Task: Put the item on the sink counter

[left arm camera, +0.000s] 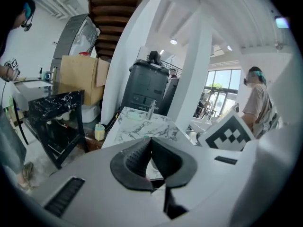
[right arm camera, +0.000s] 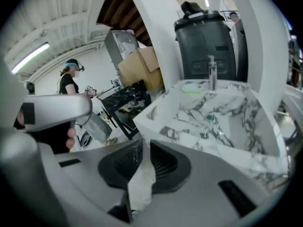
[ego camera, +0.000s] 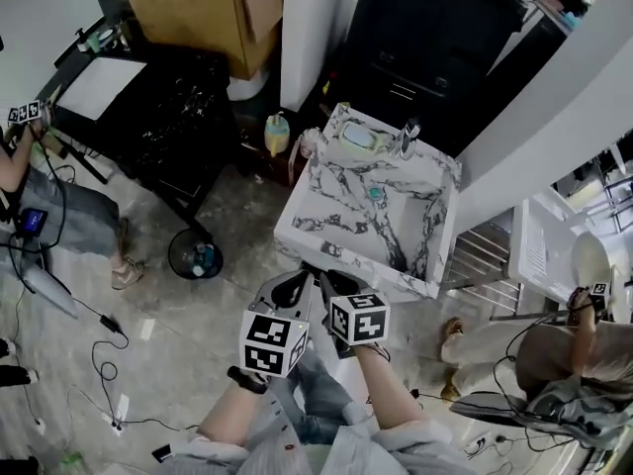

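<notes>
The white marble sink counter (ego camera: 326,181) stands just ahead of me, with a chrome faucet (ego camera: 407,137) at its back edge and a teal drain plug (ego camera: 376,193) in the basin. My right gripper (right arm camera: 143,143) is shut on a crumpled white sheet (right arm camera: 140,183), which hangs down between its pads. In the head view it (ego camera: 334,287) hovers by the counter's near edge. My left gripper (left arm camera: 150,142) is shut with nothing between its tips, and it (ego camera: 289,287) sits close beside the right one. Both gripper views look toward the counter (left arm camera: 137,126) (right arm camera: 189,122).
A pale green dish (ego camera: 358,137) lies at the counter's back left. A black marble-patterned table (ego camera: 168,107) and a cardboard box (ego camera: 208,8) stand to the left, with a yellow bottle (ego camera: 277,132) and a round bin (ego camera: 195,255) on the floor. Seated people and floor cables are at both sides.
</notes>
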